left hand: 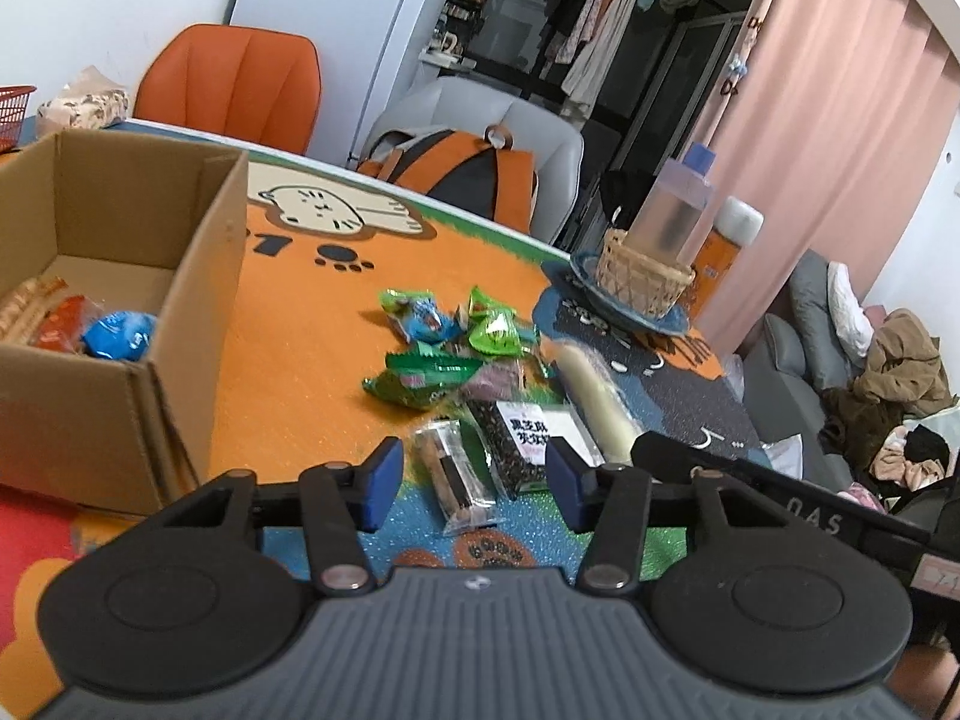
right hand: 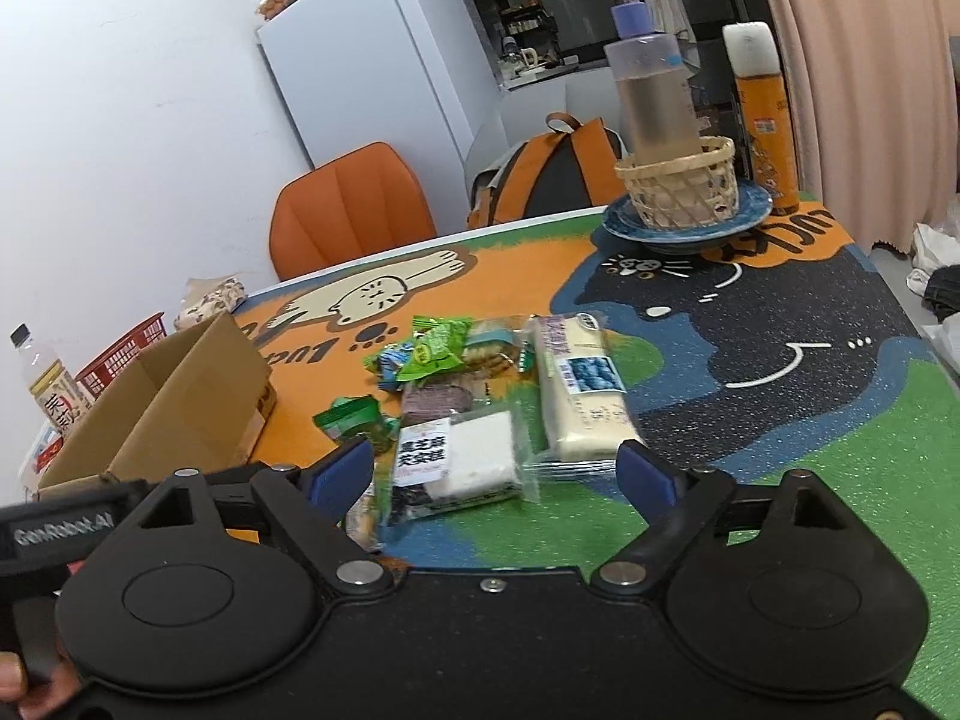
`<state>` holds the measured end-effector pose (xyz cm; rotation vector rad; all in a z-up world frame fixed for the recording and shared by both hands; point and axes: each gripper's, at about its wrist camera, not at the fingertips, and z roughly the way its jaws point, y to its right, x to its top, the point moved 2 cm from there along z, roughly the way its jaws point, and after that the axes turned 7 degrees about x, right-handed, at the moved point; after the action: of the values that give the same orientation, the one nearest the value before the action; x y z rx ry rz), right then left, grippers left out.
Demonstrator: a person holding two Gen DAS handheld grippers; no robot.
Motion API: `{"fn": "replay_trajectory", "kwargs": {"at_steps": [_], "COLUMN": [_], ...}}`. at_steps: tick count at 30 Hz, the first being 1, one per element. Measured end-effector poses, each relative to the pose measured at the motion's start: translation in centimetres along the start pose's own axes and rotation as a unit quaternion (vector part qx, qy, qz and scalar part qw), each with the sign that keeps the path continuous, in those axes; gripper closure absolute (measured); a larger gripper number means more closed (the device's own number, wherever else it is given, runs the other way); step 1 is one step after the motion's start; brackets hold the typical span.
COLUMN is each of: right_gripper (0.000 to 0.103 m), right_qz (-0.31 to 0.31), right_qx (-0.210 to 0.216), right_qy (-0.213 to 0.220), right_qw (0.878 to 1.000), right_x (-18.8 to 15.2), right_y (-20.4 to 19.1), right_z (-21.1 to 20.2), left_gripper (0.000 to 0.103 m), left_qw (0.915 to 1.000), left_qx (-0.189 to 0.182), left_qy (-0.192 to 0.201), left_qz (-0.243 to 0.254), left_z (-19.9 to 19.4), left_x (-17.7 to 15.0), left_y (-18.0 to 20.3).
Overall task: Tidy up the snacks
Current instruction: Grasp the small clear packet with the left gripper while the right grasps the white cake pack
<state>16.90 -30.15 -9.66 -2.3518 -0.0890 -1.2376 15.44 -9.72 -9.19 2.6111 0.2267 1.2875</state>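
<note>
Lying between each released tool's fingers — left tool [left hand: 474, 474], right tool [right hand: 498, 471] — the sesame packet [right hand: 453, 468].

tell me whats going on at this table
A person with a claw in each hand is sorting snacks into a cardboard box, which already holds a few. Most packets still lie in a pile on the mat. The left claw hangs open over a brown bar packet; the right claw is open over a black sesame packet.
</note>
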Motion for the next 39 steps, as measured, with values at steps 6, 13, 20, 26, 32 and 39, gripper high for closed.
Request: {"fn": "replay_trajectory", "kwargs": {"at_steps": [6,13,20,26,32,39], "right_gripper": [0.015,0.015,0.015,0.023,0.024,0.023], "right_qz": [0.009,0.011,0.009,0.008,-0.008,-0.021], "right_qx": [0.001,0.002,0.007,0.016,0.02,0.018], "right_qy": [-0.001,-0.007,-0.016,-0.025,-0.027,-0.033], "right_qw": [1.0,1.0,1.0,1.0,0.999,0.999], "right_x": [-0.2,-0.2,-0.4,-0.1,0.5,0.6], "right_y": [0.9,1.1,0.8,0.4,-0.5,-1.4], "right_z": [0.2,0.7,1.4,2.3,3.0,4.5], "left_gripper": [0.062,0.068,0.074,0.074,0.083,0.086], "left_qw": [0.9999,0.9996,0.9992,0.999,0.999,0.9989], "left_qx": [0.006,0.001,0.003,0.014,0.022,0.027], "left_qy": [-0.014,-0.027,-0.038,-0.041,-0.037,-0.035], "left_qz": [0.001,-0.002,-0.008,-0.013,-0.012,-0.017], "left_z": [1.7,3.2,4.6,5.6,6.0,5.7], "left_x": [-0.5,-1.0,-1.2,-1.1,-1.1,-0.8], "left_y": [0.5,0.8,0.5,0.4,0.0,-1.5]}}
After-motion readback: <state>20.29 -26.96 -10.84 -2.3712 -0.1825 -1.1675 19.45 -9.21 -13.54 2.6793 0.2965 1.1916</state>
